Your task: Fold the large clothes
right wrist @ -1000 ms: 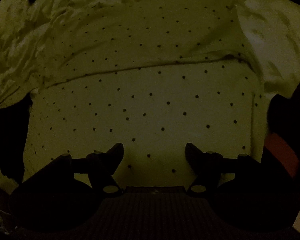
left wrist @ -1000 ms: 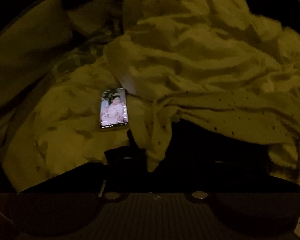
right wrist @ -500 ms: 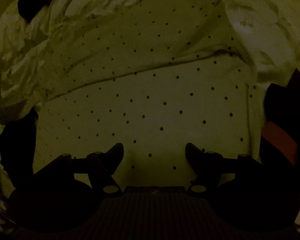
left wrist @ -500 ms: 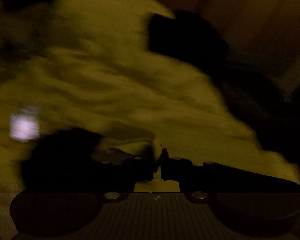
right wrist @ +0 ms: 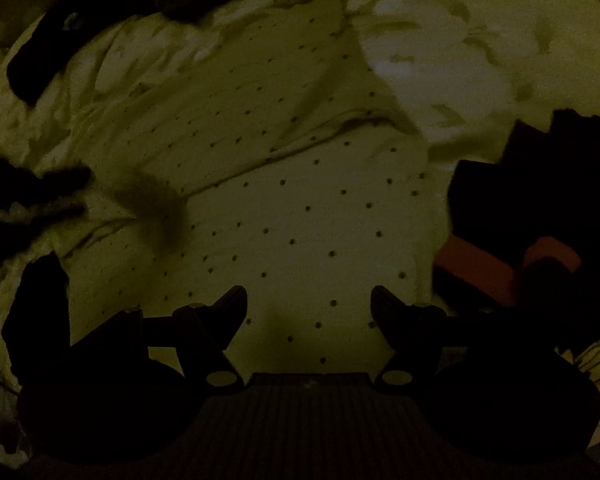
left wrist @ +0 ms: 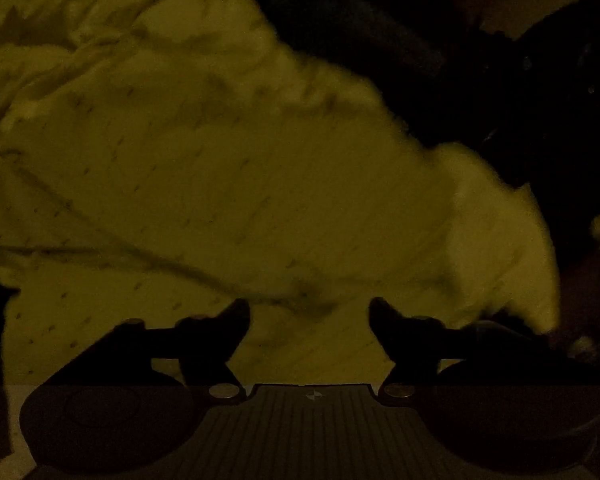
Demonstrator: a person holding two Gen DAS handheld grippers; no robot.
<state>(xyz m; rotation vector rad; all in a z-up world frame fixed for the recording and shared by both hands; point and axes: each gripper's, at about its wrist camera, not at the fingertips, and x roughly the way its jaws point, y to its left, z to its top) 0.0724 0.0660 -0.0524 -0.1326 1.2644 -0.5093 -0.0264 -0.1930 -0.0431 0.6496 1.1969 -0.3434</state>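
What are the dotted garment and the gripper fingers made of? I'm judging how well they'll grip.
Garment: soft, matte woven or knit cloth, likely cotton; it creases and drapes. Fingers: dark and rigid, probably plastic; the light is too dim for finish.

The pale fabric garment with small dark dots (left wrist: 220, 184) is motion-blurred in the left wrist view. Dark shapeless masses (right wrist: 540, 200) at the right stay unreadable in the dimness.

One pale dotted cloth garment (right wrist: 300, 208) is lying here, two black two-finger grippers (left wrist: 309, 316) (right wrist: 309, 304) hovering, jaws apart.
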